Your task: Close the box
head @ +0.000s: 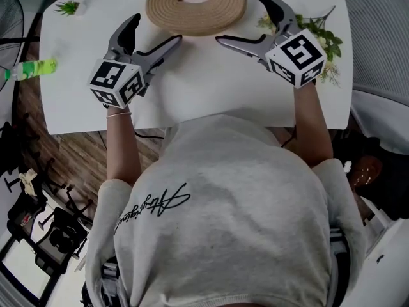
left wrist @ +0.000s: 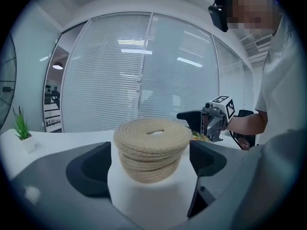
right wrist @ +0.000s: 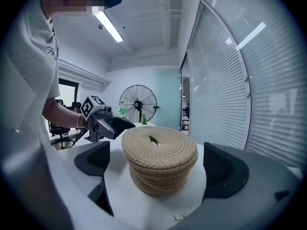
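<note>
A round box of coiled beige rope (head: 195, 5) stands at the far middle of the white table (head: 211, 88), with its wider lid resting on top. My left gripper (head: 156, 29) is open just to the box's left, jaws pointing at it. On the box's right my right gripper (head: 239, 16) is open too. In the left gripper view the box (left wrist: 152, 150) sits centred a little beyond the spread jaws of the gripper (left wrist: 149, 171), nothing touching. The right gripper view shows the same: the box (right wrist: 160, 159) lies ahead of the gripper (right wrist: 159, 166).
A small potted plant (head: 67, 7) and a green bottle (head: 32, 69) stand at the table's left side. Leafy sprigs (head: 323, 40) lie by the right gripper. A standing fan (right wrist: 138, 104) is past the table. Office chairs (head: 38, 222) stand on the floor at lower left.
</note>
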Motion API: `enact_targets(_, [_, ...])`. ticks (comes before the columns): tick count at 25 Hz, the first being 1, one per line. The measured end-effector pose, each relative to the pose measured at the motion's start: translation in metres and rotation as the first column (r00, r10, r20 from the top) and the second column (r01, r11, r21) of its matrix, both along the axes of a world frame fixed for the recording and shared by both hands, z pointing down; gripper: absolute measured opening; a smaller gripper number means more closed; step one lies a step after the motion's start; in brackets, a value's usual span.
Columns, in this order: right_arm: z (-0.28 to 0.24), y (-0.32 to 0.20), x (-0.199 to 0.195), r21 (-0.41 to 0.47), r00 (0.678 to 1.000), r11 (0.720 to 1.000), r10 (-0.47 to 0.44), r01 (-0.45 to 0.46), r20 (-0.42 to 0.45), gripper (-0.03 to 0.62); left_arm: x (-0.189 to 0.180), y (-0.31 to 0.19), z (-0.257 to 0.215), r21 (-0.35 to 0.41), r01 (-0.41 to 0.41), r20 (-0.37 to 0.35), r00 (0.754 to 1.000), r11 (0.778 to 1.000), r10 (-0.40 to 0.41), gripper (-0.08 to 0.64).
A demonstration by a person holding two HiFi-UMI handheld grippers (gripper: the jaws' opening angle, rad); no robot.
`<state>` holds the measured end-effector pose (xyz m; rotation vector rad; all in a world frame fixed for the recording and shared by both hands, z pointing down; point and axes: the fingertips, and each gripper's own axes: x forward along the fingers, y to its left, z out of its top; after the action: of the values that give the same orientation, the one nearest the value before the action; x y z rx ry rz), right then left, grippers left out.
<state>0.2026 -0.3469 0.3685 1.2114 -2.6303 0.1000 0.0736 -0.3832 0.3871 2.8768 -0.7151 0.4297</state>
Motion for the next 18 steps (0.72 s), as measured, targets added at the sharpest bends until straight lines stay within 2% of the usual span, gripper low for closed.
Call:
enact_targets(4, [-0.013,0.011,-0.006,0.034,1.000,0.999,-0.002,0.001,0.028,0.592,0.001,0.014,-0.013,0.030,0.021,-0.030,0.999,0.999,-0.020,0.492])
enact_targets(18, [-0.042,0.044,-0.021,0.084,0.996,0.996,-0.009,0.001,0.087,0.588,0.019,0.061,-0.048,0.089,0.000,-0.109,0.994,0.996,0.010,0.489])
